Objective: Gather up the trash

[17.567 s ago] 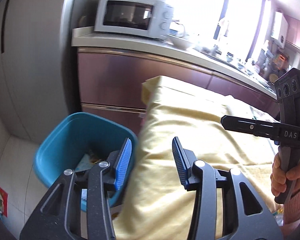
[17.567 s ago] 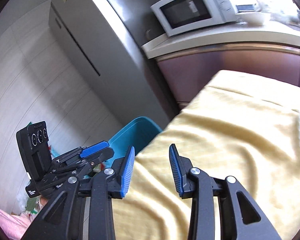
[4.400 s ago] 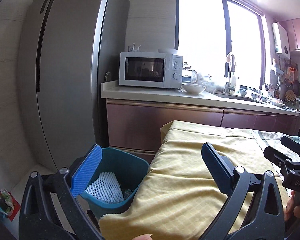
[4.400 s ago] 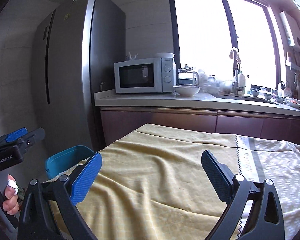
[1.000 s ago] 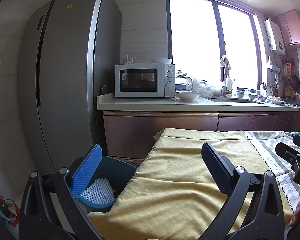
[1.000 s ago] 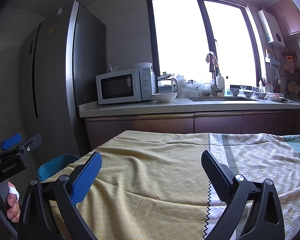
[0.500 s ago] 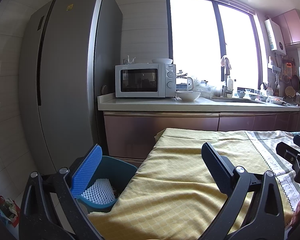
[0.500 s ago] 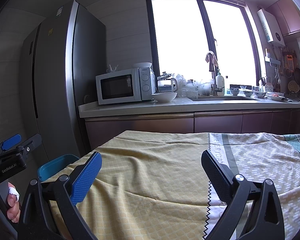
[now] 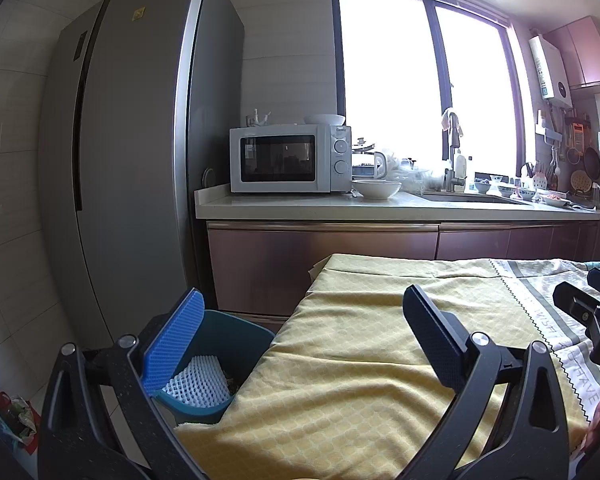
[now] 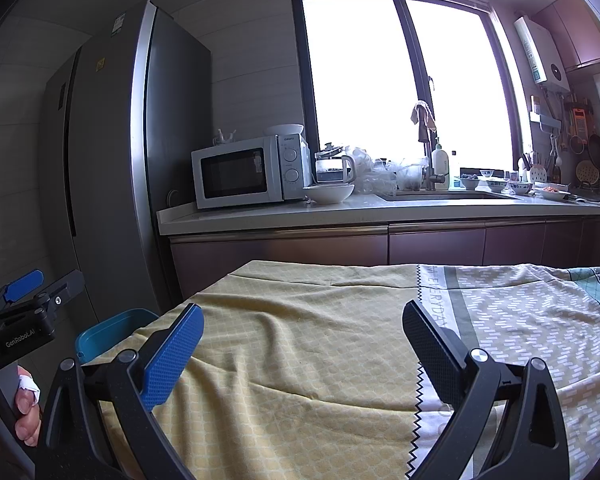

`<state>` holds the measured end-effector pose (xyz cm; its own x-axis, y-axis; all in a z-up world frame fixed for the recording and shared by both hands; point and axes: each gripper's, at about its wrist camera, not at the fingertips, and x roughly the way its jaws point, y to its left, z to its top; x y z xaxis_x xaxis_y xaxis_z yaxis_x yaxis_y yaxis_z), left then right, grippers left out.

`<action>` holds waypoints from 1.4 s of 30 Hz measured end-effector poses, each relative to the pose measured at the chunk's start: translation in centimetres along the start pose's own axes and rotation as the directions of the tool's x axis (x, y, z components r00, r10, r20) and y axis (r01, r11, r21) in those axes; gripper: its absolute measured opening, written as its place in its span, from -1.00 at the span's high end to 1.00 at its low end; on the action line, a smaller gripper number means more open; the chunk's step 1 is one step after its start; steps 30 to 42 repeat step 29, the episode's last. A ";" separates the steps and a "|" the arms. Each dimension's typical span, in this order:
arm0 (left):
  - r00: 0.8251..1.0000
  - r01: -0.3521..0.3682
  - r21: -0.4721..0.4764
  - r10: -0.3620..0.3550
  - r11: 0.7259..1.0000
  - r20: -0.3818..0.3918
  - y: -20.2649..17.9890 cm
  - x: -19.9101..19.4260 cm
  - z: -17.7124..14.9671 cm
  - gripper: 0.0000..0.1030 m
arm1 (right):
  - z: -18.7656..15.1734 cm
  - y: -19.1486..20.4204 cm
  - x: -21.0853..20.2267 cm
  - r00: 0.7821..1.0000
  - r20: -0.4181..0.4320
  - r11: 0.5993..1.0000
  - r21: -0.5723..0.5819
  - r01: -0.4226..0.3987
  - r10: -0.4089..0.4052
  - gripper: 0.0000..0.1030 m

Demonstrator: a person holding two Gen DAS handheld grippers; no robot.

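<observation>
My 2 claws, left gripper (image 9: 304, 344) and right gripper (image 10: 304, 350), hover released above the tablecloth (image 10: 308, 344); teal bin (image 9: 228, 344) sits lower left at its edge.

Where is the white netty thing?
In the left wrist view, the white foam net lies inside the teal bin, low on the left beside the yellow tablecloth.

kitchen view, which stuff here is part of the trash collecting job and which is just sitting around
Part of the job:
- teal bin beside the table
- white foam net lying in the bin
- left gripper, open and empty
- right gripper, open and empty

Just lying about:
- microwave
- white bowl on the counter
- fridge
- yellow tablecloth
</observation>
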<state>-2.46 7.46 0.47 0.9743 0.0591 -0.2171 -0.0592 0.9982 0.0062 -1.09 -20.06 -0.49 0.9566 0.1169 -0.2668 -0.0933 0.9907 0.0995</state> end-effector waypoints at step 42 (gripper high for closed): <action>0.967 0.105 -0.015 -0.105 0.994 -0.234 -2.3 6.8 0.7 -0.90 | 0.3 -3.0 2.3 0.994 -0.098 0.999 0.028 0.041 -0.038 -0.87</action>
